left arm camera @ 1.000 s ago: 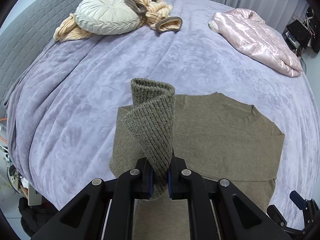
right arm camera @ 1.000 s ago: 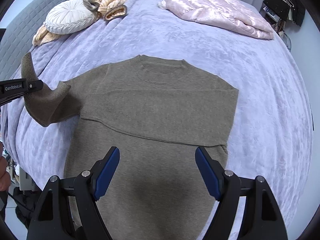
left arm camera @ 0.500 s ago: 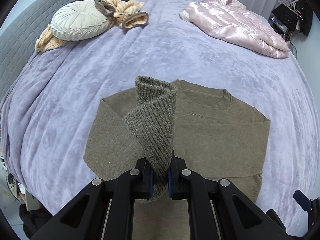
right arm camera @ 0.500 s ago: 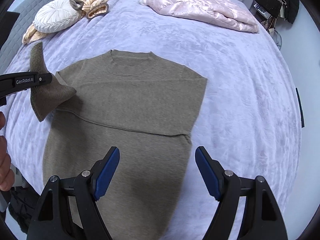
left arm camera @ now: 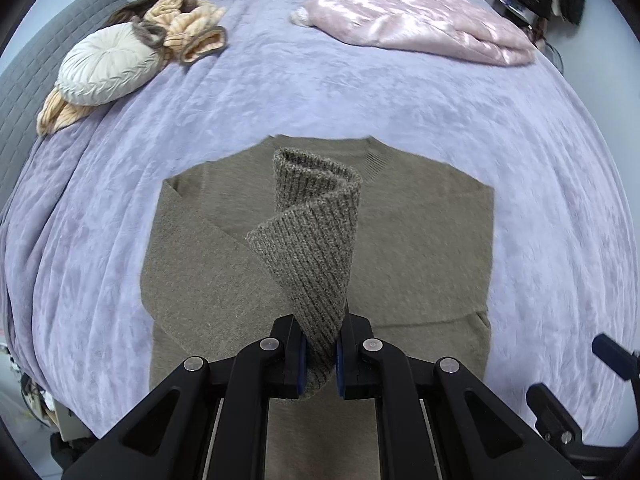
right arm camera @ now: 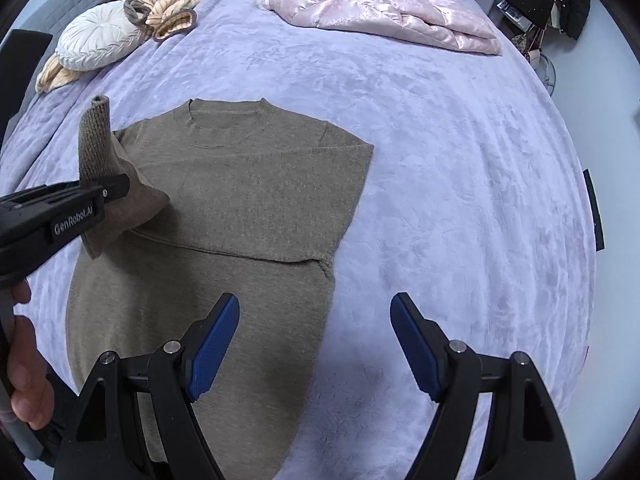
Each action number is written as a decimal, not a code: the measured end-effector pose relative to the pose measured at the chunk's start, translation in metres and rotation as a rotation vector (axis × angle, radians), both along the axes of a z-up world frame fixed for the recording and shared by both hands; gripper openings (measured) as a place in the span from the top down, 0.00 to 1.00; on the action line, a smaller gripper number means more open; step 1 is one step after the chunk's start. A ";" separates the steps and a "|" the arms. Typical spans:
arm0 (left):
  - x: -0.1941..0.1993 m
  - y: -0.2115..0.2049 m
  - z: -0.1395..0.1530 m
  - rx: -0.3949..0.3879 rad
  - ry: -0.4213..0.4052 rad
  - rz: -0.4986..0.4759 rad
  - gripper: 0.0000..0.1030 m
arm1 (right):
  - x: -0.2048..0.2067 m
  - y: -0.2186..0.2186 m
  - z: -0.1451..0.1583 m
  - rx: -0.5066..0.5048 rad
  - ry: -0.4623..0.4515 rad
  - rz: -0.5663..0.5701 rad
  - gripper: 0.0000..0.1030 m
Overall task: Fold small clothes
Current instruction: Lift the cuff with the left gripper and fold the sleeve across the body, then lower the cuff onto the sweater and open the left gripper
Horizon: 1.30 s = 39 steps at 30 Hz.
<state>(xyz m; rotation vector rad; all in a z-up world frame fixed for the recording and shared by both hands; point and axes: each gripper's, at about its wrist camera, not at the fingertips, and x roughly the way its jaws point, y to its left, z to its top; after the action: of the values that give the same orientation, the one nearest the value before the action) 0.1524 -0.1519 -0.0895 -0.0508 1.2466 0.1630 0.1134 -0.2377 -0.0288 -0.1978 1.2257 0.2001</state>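
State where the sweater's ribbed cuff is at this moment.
The ribbed cuff is clamped in the left tool, lifted above the brown sweater; in the right wrist view it stands at the sweater's left edge.

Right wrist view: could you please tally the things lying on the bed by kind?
Sweater: 1
Pink jacket: 1
Round cushion: 1
Striped blanket: 1
Total: 4
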 end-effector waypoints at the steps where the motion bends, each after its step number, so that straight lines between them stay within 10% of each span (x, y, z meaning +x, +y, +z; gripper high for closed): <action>1: -0.001 -0.007 -0.003 0.002 0.005 -0.015 0.89 | 0.000 -0.003 -0.001 0.002 0.002 -0.003 0.22; 12: -0.023 -0.065 -0.026 0.037 0.048 -0.169 0.89 | -0.004 -0.033 -0.014 0.027 0.019 -0.054 0.22; 39: -0.037 -0.078 -0.113 -0.184 0.187 -0.171 0.89 | -0.013 -0.064 -0.034 -0.021 0.045 -0.107 0.22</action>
<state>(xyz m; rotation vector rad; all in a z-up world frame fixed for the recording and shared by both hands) 0.1157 -0.2304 -0.2022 -0.0895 1.4430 -0.0977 0.1006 -0.3014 -0.0632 -0.1458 1.2802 0.0996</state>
